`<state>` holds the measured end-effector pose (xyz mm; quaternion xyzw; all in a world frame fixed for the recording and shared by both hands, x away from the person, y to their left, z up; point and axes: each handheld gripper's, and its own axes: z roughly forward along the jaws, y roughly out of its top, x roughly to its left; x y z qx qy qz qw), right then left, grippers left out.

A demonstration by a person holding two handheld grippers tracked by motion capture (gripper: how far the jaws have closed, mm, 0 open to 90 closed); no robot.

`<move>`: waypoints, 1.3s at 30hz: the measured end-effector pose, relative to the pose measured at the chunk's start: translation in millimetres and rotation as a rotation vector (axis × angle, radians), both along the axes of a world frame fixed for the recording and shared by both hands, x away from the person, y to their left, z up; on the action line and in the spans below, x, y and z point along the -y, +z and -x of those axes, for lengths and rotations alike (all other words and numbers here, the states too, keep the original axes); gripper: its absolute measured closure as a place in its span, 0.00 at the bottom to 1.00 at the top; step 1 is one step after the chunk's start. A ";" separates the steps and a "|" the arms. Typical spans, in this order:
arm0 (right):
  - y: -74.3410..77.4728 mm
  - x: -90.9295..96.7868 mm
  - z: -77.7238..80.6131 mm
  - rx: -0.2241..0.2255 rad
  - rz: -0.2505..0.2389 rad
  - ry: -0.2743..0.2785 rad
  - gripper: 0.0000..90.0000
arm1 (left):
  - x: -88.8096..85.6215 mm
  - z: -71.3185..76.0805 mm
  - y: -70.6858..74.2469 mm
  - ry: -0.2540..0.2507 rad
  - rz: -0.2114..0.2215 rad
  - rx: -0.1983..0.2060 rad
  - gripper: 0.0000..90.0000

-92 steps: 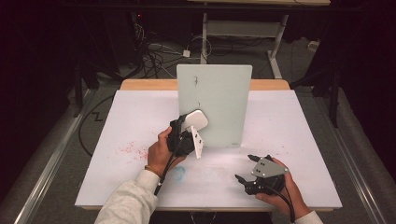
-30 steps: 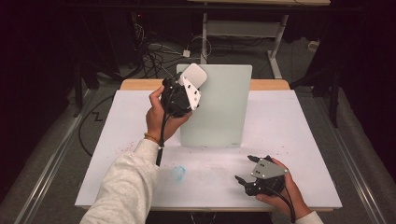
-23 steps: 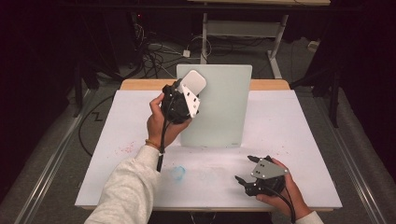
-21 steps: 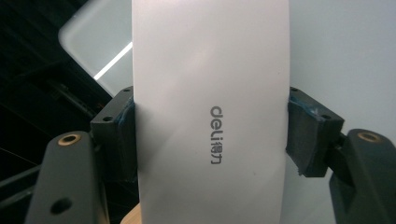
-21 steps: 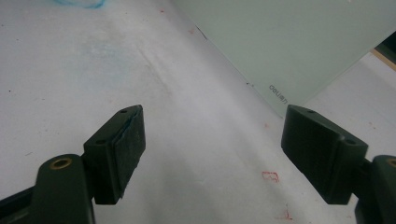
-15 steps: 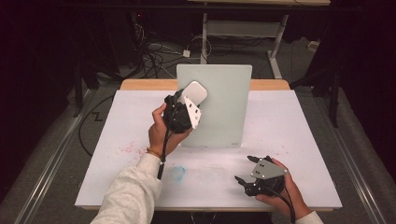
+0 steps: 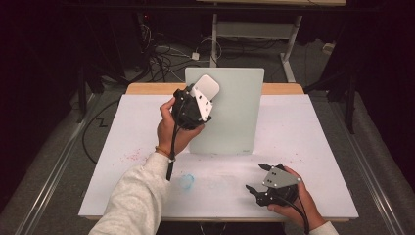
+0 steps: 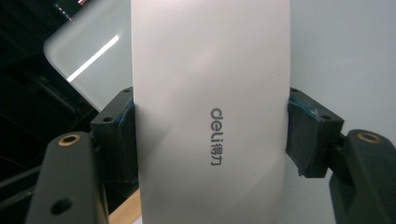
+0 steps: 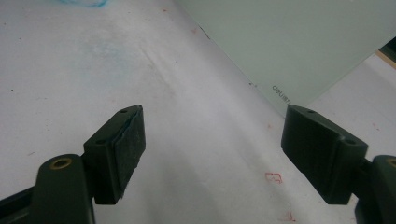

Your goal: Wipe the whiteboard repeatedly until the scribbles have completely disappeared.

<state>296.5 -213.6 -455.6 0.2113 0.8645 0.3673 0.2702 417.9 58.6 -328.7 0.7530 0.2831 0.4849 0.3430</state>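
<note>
Against upright whiteboard (image 7: 230, 112), upper left part: whiteboard eraser (image 8: 210, 116), clamped across short sides by left gripper (image 7: 195, 105) jaws, long axis running away from jaws, up board face. "deli" printed on eraser back. Right gripper (image 7: 259, 188) rests on table (image 7: 313, 147), jaws wide apart, empty, well away. Blue smudge (image 7: 187, 182) on paper.

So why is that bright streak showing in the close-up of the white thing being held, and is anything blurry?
In the left gripper view, the streak is a lamp's glare on the pale green glass board, behind the flat white plastic eraser, whose near end looks soft. In the right gripper view, the black jaws are slightly blurred, and the white paper table cover is evenly lit. In the high view, the room around is dark.
</note>
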 end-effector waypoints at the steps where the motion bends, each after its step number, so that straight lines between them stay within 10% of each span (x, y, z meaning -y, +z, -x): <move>1: 0.1 0.1 0.1 -0.001 -0.002 -0.001 0.25 | 0.9 -1.2 3.4 0.002 -0.002 0.001 0.32; 8: 0.5 0.1 0.5 0.001 -0.001 0.000 0.25 | 3.3 -2.9 8.3 0.009 -0.019 0.008 0.32; 17: 1.3 -0.1 0.8 0.006 -0.002 0.003 0.25 | -0.1 9.5 -27.5 0.003 -0.103 -0.002 0.32; 39: 5.4 2.4 -2.0 0.030 -0.031 -0.025 0.25 | -25.9 52.9 -64.7 -0.146 -0.015 -0.119 0.33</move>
